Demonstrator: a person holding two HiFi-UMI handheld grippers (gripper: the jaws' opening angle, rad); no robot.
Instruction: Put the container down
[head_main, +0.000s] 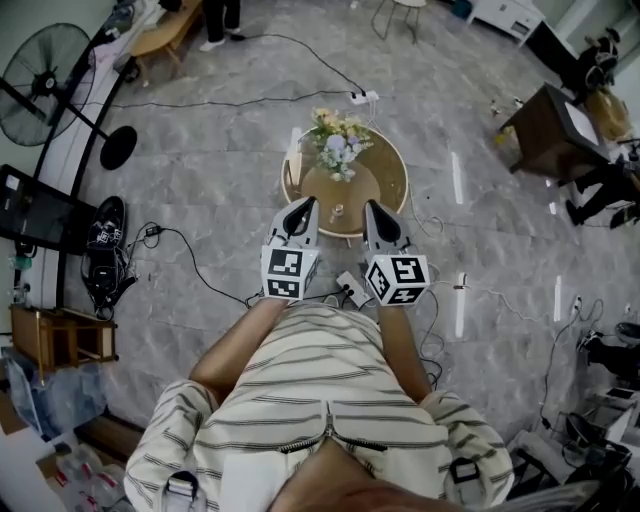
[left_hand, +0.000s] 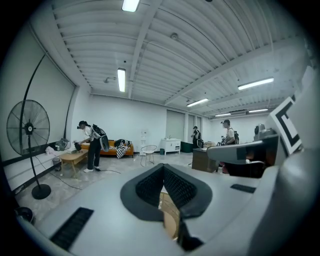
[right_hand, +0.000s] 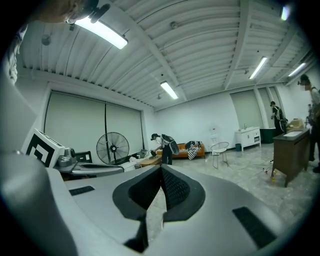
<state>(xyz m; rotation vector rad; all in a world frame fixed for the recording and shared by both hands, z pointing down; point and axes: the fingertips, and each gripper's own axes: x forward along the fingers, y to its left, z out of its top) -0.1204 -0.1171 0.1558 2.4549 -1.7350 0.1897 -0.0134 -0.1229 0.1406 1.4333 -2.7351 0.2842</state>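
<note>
Round desk (head_main: 392, 172) standing alone on open marble floor (head_main: 220, 150) — free room on every side, cables (head_main: 190, 245) trailing at left and by the near edge. Flowers (head_main: 337, 140) crowding the far half of the desk. Container (head_main: 337, 212) apparently the small pale thing on the near part of the desk, between both grippers — too small to confirm. Left gripper (head_main: 304, 205) and right gripper (head_main: 372, 206) held level, side by side, tips over the near rim, forearms extended. Fingers of both clenched tip to tip, nothing grasped.

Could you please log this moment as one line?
left gripper: shut, empty | right gripper: shut, empty | both by round table | flowers on table
</note>
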